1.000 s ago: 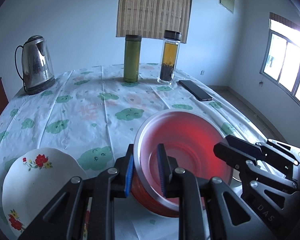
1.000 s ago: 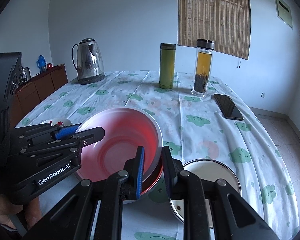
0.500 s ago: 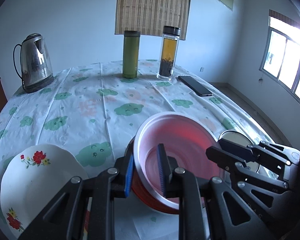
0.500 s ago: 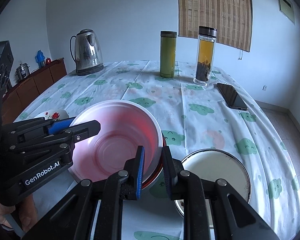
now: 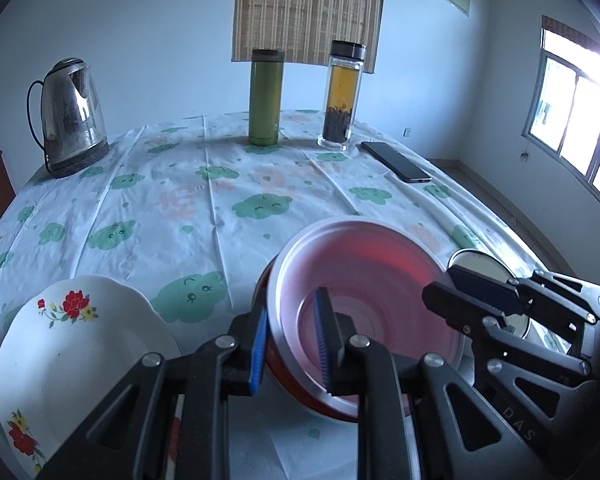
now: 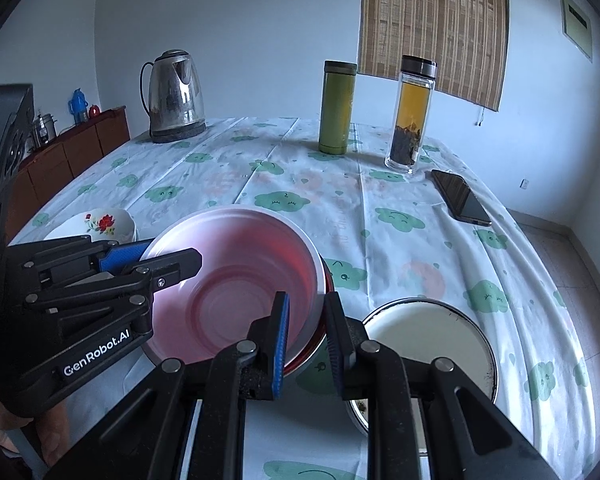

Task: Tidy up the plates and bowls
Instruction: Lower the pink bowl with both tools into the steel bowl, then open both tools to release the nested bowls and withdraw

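Two tongs grip one red bowl (image 5: 364, 280) by opposite rim edges: left tongs (image 5: 290, 354) clamped on its left rim, right tongs (image 6: 306, 338) clamped on its right rim, one blue pad inside the wall and one outside in each case. Whether the bowl rests on the bench (image 5: 172, 200) or sits just above it cannot be told. Bench is covered with a white cloth printed with green clouds, creased in long folds. White flowered plate (image 5: 76, 356) lies at the near left edge, beside the bowl; a white enamel dish (image 6: 432, 336) with a dark rim lies just right of the bowl. Far side of bench: steel kettle (image 5: 70, 114) at left, green flask (image 5: 265, 98) and glass tea bottle (image 5: 341, 96) upright near the middle, black phone (image 5: 396, 156) flat at right. Room: pale blue walls, bamboo blind (image 5: 306, 8) behind the bottles, bright window (image 5: 576, 120) at right, brown sideboard (image 6: 66, 160) along the left wall
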A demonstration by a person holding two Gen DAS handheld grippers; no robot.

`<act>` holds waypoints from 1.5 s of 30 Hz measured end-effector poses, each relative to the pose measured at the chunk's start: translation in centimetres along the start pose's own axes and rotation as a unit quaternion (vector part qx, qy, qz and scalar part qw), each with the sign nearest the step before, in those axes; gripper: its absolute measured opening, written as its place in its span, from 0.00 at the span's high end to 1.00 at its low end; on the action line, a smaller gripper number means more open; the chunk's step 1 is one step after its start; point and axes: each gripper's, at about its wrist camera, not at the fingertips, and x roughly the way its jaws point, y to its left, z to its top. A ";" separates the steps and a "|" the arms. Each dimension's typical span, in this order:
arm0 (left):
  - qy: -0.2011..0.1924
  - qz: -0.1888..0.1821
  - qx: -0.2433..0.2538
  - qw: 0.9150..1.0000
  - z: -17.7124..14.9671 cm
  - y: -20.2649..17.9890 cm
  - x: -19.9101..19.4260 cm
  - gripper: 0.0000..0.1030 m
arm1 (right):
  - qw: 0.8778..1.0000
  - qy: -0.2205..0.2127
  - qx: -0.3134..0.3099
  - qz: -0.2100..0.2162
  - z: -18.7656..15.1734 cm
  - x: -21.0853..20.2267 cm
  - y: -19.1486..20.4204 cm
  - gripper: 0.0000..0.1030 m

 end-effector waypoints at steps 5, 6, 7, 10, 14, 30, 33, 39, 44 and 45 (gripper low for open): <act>0.001 -0.001 -0.004 1.000 0.0 0.2 0.1 0.81 | 1.000 -0.003 -0.007 -0.006 0.2 0.0 0.2 0.79; 0.001 0.000 -0.003 1.000 0.0 0.2 0.1 0.81 | 1.000 -0.003 -0.008 -0.007 0.1 -0.1 0.2 0.79; 0.001 0.000 -0.002 1.000 0.0 0.2 0.1 0.81 | 1.000 -0.003 -0.008 -0.007 0.1 0.0 0.2 0.79; -0.001 0.001 0.001 1.000 0.0 0.2 0.0 0.81 | 1.000 -0.001 -0.006 -0.006 0.1 0.1 0.1 0.79; -0.002 0.002 0.004 1.000 0.0 -0.1 0.0 0.81 | 1.000 -0.001 -0.005 -0.006 0.0 0.1 0.1 0.79; -0.005 0.002 0.008 1.000 -0.1 -0.3 -0.1 0.73 | 1.000 -0.006 -0.009 0.009 -0.1 -0.1 0.5 0.63; -0.012 0.002 0.010 1.000 0.0 -0.3 -0.5 0.69 | 1.000 -0.007 -0.012 0.007 -0.1 -0.2 0.7 0.62; -0.023 0.020 0.000 1.000 0.2 0.3 -0.9 0.41 | 1.000 -0.012 -0.003 0.002 -0.2 -0.5 0.1 0.60; -0.023 0.026 0.006 0.999 0.1 0.3 -0.7 0.41 | 1.000 -0.011 -0.003 -0.002 -0.3 -0.5 0.1 0.56; -0.022 0.025 0.006 0.999 0.1 0.2 -0.7 0.41 | 1.000 -0.011 -0.003 -0.002 -0.4 -0.6 0.1 0.56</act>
